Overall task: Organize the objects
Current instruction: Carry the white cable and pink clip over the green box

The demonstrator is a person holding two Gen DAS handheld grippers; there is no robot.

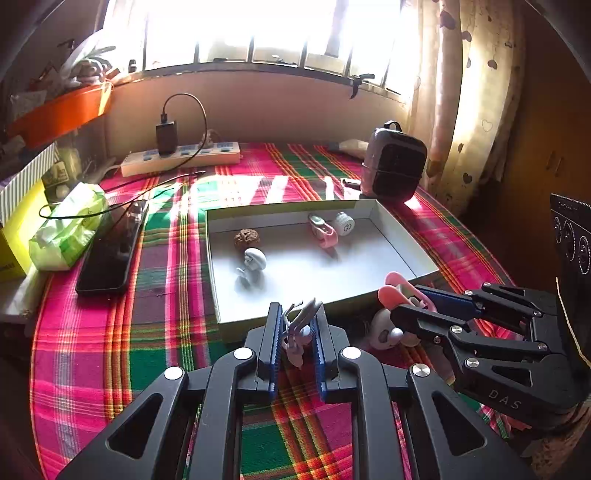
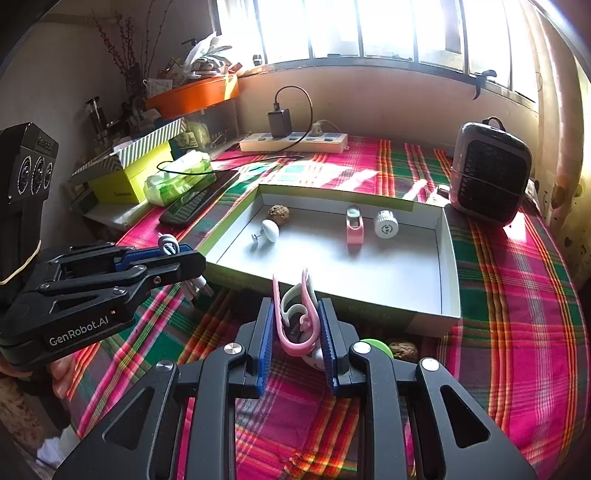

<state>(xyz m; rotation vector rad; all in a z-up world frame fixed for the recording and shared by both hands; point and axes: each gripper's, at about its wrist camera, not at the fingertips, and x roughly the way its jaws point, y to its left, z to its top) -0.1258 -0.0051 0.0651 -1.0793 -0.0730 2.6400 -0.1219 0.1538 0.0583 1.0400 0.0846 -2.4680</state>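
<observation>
The left tool is clenched on a small white cable bundle, pinched between its blue pads just short of the near wall of the box. In the right wrist view the same bundle sticks out above the tool's fingers, with a plug end hanging below them.

The right tool grips a bunny toy by its long pink and white ears, which rise between the pads; the toy's white head sits low behind the right pad. In the left wrist view the toy hangs at the tip of that tool, near the box's front right corner.

Both tools sit over a plaid cloth covering the tabletop. Just behind the right tool, against the box's near wall, lie a green disc and a walnut.

Inside the shallow white box lie four things: a white mushroom-shaped piece, a second walnut touching or just beside it, a pink clip, and a white round cap beside the clip.

Left of the box lies a black phone, then a green tissue pack and a yellow box. Beyond the box, a small fan stands at the right, and a power strip with a black charger lies along the wall under the bright window.
</observation>
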